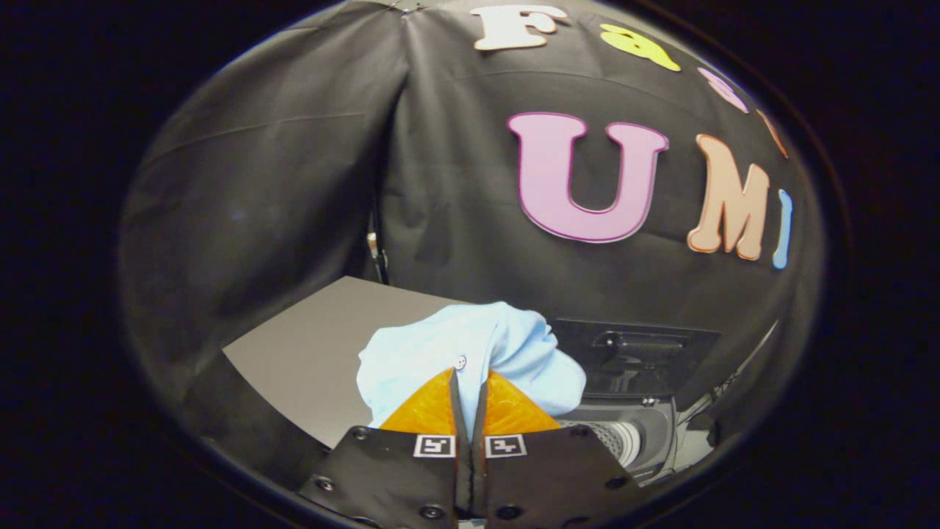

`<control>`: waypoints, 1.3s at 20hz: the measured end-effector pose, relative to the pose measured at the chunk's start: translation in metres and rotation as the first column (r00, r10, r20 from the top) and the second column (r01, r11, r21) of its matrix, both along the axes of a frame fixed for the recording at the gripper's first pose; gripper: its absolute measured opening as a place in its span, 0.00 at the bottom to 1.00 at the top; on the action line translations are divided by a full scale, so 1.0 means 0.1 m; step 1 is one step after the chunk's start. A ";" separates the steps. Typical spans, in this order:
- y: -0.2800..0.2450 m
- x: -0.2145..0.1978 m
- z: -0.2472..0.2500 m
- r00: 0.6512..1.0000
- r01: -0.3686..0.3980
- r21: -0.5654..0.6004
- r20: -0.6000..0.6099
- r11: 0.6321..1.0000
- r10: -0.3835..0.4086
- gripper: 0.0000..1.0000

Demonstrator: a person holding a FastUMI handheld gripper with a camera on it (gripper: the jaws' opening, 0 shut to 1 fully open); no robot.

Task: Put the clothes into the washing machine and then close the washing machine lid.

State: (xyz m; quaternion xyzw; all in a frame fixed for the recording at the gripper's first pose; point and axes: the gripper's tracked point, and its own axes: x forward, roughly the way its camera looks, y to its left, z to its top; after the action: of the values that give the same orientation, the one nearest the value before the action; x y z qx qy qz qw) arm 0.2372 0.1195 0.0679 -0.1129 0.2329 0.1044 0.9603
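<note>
Tool (470, 382): both fingers drawn together, with only a thin dark seam between them. A fold of the pale blue cloth garment (470, 353) is pinched at the tips, so the tool is clamped on it. A small round button on the garment sits right at the fingertips.

Garment: bunched into a soft rounded heap, bulging above and to both sides of the fingers. It hangs from the tool and looks to be lifted clear of the surfaces behind it. Whether its hidden underside touches anything, I cannot tell.

Beyond and left of the garment: a flat grey table (308, 345), its bare top running back toward the booth's black cloth wall (294, 184).

Beyond and right of the garment: the dark top-loading washing machine (646, 433). Its dark flat lid (631, 353) stands raised behind the opening. The pale perforated metal drum (617, 438) is partly visible just past the right finger, below the lid.

The garment lies between the table and the machine opening, its right edge overlapping the rim of the machine in this view. The garment is not inside the drum.
</note>
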 end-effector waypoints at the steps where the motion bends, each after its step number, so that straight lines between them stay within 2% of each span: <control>1: -0.17 0.05 0.02 1.000 0.024 -0.007 0.009 1.000 -0.024 0.01; 5: -0.68 0.08 0.02 0.993 0.111 0.049 0.028 0.993 -0.113 0.01; 13: -1.55 0.34 0.26 0.954 0.228 -0.046 0.210 0.972 -0.214 0.01; 17: -1.91 0.41 -0.02 0.944 0.284 -0.111 0.206 0.952 -0.258 0.01; 26: -2.31 0.46 -0.98 0.938 0.339 -0.034 0.086 0.940 -0.335 0.01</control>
State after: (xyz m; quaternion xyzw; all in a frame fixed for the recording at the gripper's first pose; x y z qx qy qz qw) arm 0.2834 -0.1117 -0.0298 -0.0987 0.2132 -0.0718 0.9694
